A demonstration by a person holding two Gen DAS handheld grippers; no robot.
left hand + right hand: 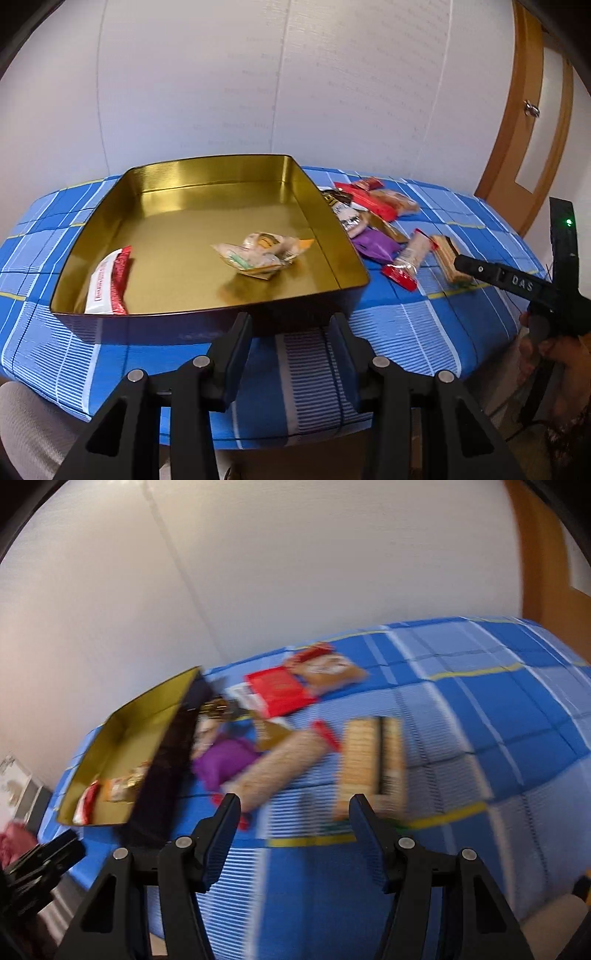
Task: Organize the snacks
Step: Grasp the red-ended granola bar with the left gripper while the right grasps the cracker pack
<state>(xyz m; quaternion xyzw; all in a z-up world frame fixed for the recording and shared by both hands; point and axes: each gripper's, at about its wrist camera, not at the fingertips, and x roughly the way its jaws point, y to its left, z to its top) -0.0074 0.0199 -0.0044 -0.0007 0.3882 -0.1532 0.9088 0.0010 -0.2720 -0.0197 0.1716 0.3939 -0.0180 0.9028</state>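
- Your gold tin (207, 206) sits on the blue plaid cloth (406, 332), left of the loose snacks.
- Inside it lie a red-and-white pack (109, 282) at the near left corner and a crumpled pale packet (262, 253) nearer the right wall.
- The snack pile (373, 218) lies on the cloth just right of the tin: red wrappers far back, a purple pack (373, 245) close to the tin wall, a long oat bar (408, 260) and a cracker pack (448, 260) nearer you.
- A white wall (258, 81) stands behind the table, with a wooden door (524, 122) at the far right.
- Your left gripper (290, 354) hangs before the tin's near wall, jaws apart, nothing between them.
- Your right gripper (291, 834) hangs just short of the bar and crackers, jaws spread and empty; its view is blurred.
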